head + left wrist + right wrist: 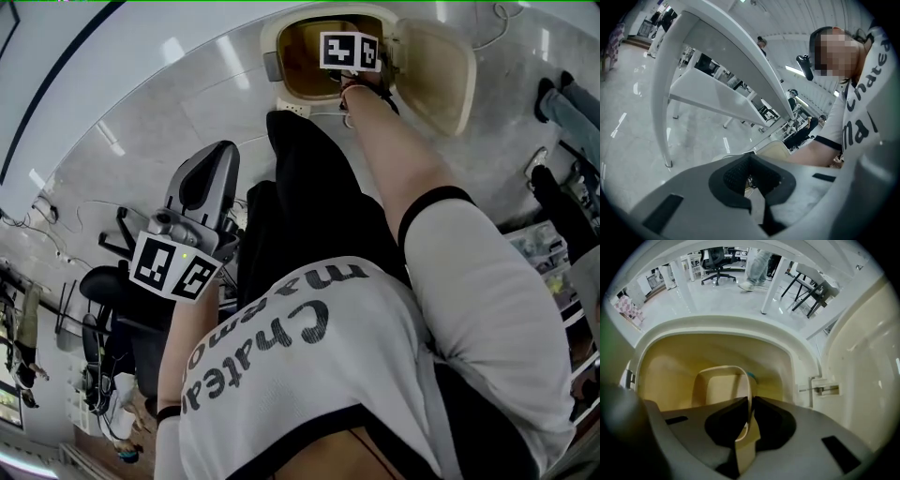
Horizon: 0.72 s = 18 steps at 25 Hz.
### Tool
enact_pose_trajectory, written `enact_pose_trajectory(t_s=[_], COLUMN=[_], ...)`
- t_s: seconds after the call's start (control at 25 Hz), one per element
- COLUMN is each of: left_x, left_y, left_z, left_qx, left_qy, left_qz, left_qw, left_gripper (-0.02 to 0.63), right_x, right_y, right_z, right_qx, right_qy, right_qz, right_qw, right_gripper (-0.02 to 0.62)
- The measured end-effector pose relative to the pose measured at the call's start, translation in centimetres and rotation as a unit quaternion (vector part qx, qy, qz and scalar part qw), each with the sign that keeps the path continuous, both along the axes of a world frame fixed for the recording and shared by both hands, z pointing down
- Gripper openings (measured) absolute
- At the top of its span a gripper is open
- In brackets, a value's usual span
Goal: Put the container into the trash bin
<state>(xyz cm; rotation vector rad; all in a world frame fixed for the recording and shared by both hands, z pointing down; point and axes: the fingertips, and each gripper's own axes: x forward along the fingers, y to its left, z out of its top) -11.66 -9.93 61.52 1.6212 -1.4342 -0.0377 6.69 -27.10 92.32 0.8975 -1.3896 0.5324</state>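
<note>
A cream trash bin (272, 42) stands on the floor with its lid (436, 66) swung open to the right. My right gripper (352, 58) reaches down into the bin's mouth. In the right gripper view this gripper (750, 405) is shut on the thin rim of a beige container (719, 385), which hangs inside the bin's yellowish inner wall (661, 366), with the lid (867, 371) at the right. My left gripper (192, 239) is held back beside my body, away from the bin. Its pads (736, 176) meet at the tips with nothing between them.
A power strip (292, 109) with a cable lies on the floor beside the bin. Office chairs (103, 281) stand at the left. A white table (722, 70) arches over the left gripper. A chair (715, 261), table legs (806, 287) and a person's legs (757, 263) stand beyond the bin.
</note>
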Motion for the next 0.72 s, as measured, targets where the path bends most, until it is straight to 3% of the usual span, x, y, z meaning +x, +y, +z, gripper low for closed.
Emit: enact_pose_trajectory(t_s=[0.24, 0.48, 0.56, 0.6, 0.72], left_x=[0.0, -0.5, -0.8, -0.9, -1.0], left_y=[0.1, -0.1, -0.1, 0.0, -0.2], left_z=[-0.6, -2.7, -3.7, -4.1, -5.4], left_qx=[0.009, 0.027, 0.031, 0.033, 0.041], left_qy=[-0.002, -0.006, -0.011, -0.014, -0.025], left_qz=[-0.003, -0.006, -0.007, -0.006, -0.001], left_qw=[1.0, 0.9996, 0.9994, 0.9994, 0.9989], left_gripper=[0.023, 0.023, 0.023, 0.023, 0.023], right_x=[-0.1, 0.4, 0.2, 0.1, 0.0], right_y=[0.3, 1.7, 2.0, 2.1, 2.4], right_z=[-0.4, -1.7, -2.5, -2.8, -3.9], right_qx=[-0.001, -0.003, -0.004, -0.005, -0.003], right_qy=[-0.002, -0.029, -0.037, -0.039, -0.047], right_qz=[0.005, 0.047, 0.047, 0.047, 0.063], right_qw=[1.0, 0.998, 0.998, 0.998, 0.997], right_gripper=[0.035, 0.047, 0.089, 0.152, 0.166])
